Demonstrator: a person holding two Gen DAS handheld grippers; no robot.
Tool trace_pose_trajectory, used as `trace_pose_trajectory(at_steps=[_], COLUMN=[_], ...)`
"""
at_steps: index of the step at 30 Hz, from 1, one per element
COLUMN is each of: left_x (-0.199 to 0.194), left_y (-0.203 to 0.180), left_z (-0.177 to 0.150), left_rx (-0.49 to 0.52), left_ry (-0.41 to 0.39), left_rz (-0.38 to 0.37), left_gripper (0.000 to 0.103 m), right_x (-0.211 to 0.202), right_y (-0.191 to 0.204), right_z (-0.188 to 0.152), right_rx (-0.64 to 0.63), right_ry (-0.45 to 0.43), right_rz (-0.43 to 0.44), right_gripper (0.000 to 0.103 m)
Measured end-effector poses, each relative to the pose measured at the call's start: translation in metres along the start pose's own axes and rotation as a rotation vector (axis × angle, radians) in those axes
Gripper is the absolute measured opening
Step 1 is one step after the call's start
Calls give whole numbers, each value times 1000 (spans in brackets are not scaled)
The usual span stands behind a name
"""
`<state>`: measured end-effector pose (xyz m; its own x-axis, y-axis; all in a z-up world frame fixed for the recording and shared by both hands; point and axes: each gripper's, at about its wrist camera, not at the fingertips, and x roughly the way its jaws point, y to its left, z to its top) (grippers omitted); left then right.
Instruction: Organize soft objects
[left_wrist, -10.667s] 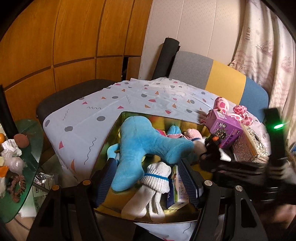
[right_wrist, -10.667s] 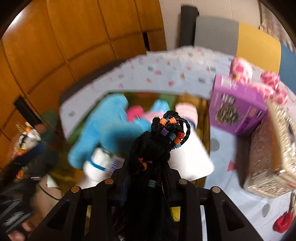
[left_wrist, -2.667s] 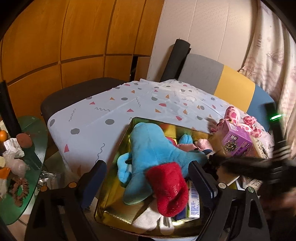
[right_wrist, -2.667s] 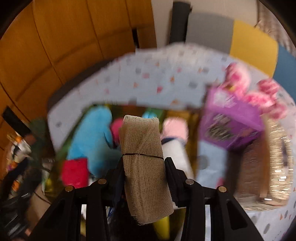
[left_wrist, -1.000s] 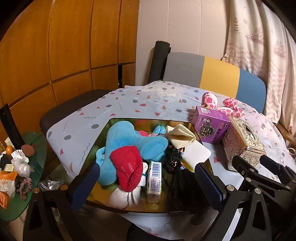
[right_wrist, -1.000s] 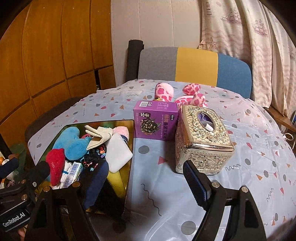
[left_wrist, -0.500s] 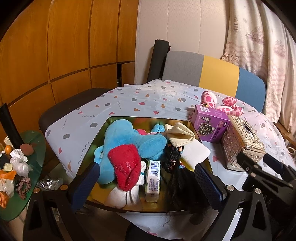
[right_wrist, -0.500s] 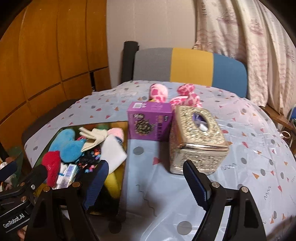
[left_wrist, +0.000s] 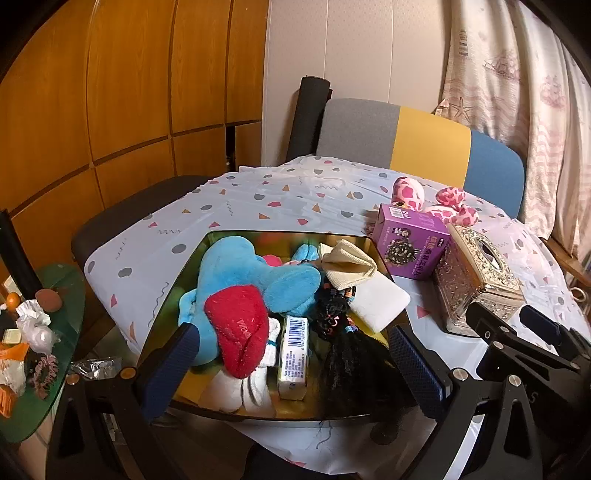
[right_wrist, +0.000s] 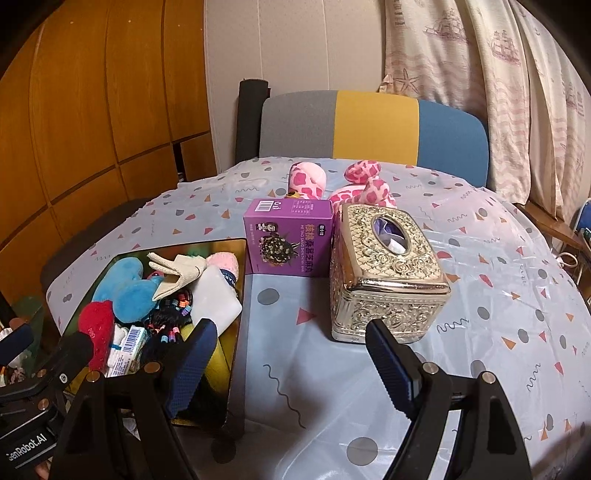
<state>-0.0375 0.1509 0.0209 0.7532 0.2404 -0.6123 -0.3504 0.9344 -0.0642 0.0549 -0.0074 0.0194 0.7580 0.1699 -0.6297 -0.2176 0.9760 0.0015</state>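
Since 2.7 seconds ago the beige cloth has left the right tool and now lies in the gold tray on top of the blue plush; both the right tool and the left tool hang spread and empty. One soft thing looks left out: the pink spotted plush, on the worktop behind the purple box, well beyond the tray. It lies straight ahead of the right tool, its length running across the view, so the right hand is nearer.

You have the gold tray packed: a blue plush lies across it with a red pouch on top. Beside them sit a beige folded cloth, a black beaded braid and white socks.
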Motion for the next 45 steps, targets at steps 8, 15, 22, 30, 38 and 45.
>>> trace_pose_trajectory(at_steps=[8,15,22,30,38,45], left_x=[0,1,0,1,1,-1], left_y=[-2,-3,-4,-4,-5,-7], left_z=[-1,-2,-2,-3,-3,-3], left_rx=[5,10,11,14,15,24], left_ry=[8,12,12,15,17,9], left_rz=[-4,-3,-4,-4,-2,5], left_gripper=[103,103,103,103,103,103], right_x=[0,1,1,1,0,0], right_y=[-2,-3,-4,-5,-6,-7], right_z=[0,-1,-1,-2,-2,-3], right_rx=[6,11,13,16,20,25], right_ry=[2,6,7,7,7,6], right_rz=[-7,-7,-9,-10,-13,-15], right_gripper=[84,84,84,84,84,84])
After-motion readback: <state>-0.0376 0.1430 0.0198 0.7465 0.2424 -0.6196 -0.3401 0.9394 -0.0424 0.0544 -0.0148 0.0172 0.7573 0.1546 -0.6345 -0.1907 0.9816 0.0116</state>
